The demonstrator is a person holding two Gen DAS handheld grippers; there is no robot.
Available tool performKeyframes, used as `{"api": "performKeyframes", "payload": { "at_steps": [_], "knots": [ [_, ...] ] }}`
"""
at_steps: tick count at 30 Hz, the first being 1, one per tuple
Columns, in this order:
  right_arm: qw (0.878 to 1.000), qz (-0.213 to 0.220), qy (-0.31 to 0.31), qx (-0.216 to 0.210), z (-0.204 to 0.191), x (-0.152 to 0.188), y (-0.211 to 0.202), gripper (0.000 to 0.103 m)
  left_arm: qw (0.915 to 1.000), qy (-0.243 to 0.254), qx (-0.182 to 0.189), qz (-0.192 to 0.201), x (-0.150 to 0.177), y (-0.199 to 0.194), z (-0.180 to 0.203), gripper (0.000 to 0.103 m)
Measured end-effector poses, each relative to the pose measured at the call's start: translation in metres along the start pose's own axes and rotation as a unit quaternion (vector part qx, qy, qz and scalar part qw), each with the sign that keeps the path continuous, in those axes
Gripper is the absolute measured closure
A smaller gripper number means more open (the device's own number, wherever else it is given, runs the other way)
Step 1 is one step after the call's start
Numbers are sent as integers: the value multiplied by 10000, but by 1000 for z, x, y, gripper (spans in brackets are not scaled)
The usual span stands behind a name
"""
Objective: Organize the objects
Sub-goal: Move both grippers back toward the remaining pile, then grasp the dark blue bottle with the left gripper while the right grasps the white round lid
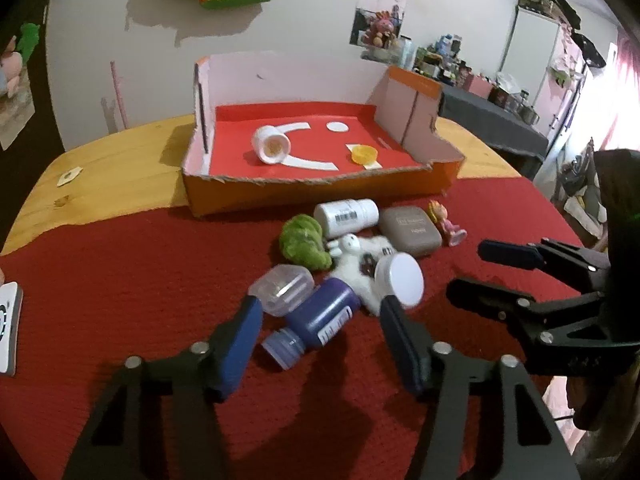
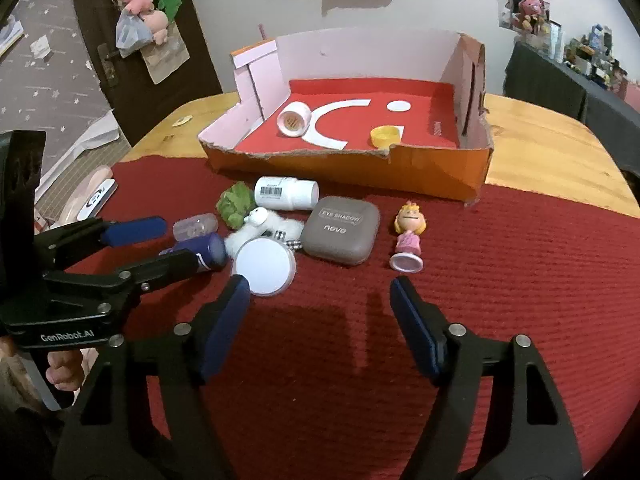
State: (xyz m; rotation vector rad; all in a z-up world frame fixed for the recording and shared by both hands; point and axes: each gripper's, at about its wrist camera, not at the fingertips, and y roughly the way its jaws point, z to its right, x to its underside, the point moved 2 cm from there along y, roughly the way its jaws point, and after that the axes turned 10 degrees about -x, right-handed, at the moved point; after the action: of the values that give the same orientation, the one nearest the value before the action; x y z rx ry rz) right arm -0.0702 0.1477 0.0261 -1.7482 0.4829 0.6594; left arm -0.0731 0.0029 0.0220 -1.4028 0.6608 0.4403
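A pile of small things lies on the red mat. A blue bottle lies on its side between the fingers of my left gripper, which stands open; its pads are clear of the bottle. Beside it are a clear plastic case, a white round jar, a white plush, a green plush, a white pill bottle, a grey eye-shadow case and a small figurine. My right gripper is open over bare mat, its left fingertip next to the jar.
An orange cardboard box with a red floor stands behind the pile; a white bottle and a yellow cap lie in it. The wooden table shows past the red mat. A white marker card lies at the left.
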Motion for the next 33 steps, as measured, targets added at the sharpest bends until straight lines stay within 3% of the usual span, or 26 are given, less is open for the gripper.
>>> {"api": "performKeyframes", "payload": {
  "at_steps": [2, 11, 24, 33],
  "knots": [
    [10000, -33, 2, -37, 0, 2, 2, 40, 10000, 32, 37, -32, 1, 3, 2, 50],
    [9996, -159, -44, -240, -6, 3, 10, 43, 9999, 79, 107, -40, 2, 7, 2, 64],
    [9986, -317, -205, -367, -13, -7, 33, 47, 9992, 121, 250, -296, 5, 22, 2, 65],
    [9980, -339, -227, -485, -16, -7, 38, 64, 9992, 71, 267, -289, 1, 27, 2, 69]
  ]
}}
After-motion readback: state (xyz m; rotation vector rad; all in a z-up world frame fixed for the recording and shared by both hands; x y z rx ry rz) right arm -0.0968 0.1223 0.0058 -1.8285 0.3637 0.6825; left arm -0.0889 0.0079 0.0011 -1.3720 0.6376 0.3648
